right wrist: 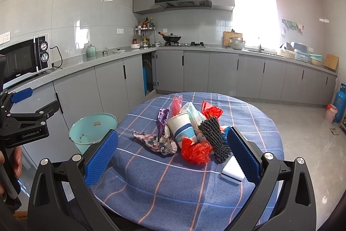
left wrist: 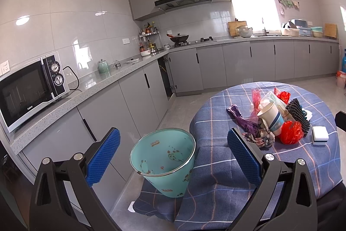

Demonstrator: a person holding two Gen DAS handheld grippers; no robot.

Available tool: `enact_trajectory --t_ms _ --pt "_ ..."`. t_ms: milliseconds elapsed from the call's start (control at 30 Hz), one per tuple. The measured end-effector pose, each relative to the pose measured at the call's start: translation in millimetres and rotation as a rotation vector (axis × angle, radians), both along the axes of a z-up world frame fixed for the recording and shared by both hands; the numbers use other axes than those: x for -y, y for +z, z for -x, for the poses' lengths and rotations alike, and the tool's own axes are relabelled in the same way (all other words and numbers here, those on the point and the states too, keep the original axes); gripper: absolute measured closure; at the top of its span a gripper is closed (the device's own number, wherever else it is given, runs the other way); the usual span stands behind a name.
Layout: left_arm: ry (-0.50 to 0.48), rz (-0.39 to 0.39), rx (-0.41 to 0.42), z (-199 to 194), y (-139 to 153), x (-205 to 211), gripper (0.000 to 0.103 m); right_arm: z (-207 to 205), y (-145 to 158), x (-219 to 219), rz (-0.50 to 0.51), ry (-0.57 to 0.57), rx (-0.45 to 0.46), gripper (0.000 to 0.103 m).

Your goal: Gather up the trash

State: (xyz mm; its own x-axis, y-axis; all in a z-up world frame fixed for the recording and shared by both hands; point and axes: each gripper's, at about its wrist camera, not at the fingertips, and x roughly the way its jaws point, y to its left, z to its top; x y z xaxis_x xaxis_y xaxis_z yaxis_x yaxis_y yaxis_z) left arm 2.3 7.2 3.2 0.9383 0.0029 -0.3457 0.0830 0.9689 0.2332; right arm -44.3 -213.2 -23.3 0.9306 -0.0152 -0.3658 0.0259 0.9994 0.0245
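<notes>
A pile of trash lies on the round table's blue plaid cloth (right wrist: 151, 183): a paper cup (right wrist: 181, 127) on its side, a red plastic bag (right wrist: 195, 152), a black foam net (right wrist: 214, 140), a purple wrapper (right wrist: 162, 118) and a crumpled checked scrap (right wrist: 155, 142). My right gripper (right wrist: 173, 133) stands open just in front of the pile, touching nothing. An empty teal bin (left wrist: 164, 161) stands on the floor against the table's left edge. My left gripper (left wrist: 173, 132) hovers open above it. The same cup (left wrist: 271, 118) and red bag (left wrist: 290, 132) show to its right.
A white block (right wrist: 232, 170) lies by the right gripper's right finger. A grey counter with a microwave (left wrist: 28, 92) runs along the left, close to the bin. One corner cabinet door (right wrist: 151, 70) hangs open. A blue gas cylinder (right wrist: 339, 103) and a small bin stand far right.
</notes>
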Motion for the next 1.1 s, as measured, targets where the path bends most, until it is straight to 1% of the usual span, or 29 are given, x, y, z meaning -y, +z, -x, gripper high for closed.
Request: enact_trajectory --t_ms 767,867,1100 --pt "-0.005 -0.006 -0.009 -2.1 -3.3 2.3 0.005 -1.7 -0.2 5.5 0.0 -0.009 -0.006 0.004" --pt "-0.005 -0.008 -0.016 -7.1 -7.4 6.0 0.005 -7.4 -4.0 11.7 0.0 -0.027 -0.017 0.004" --pt "-0.013 -0.015 -0.032 -27.8 -19.7 21.6 0.005 -28.1 -19.3 44.4 0.016 -0.127 -0.044 0.004"
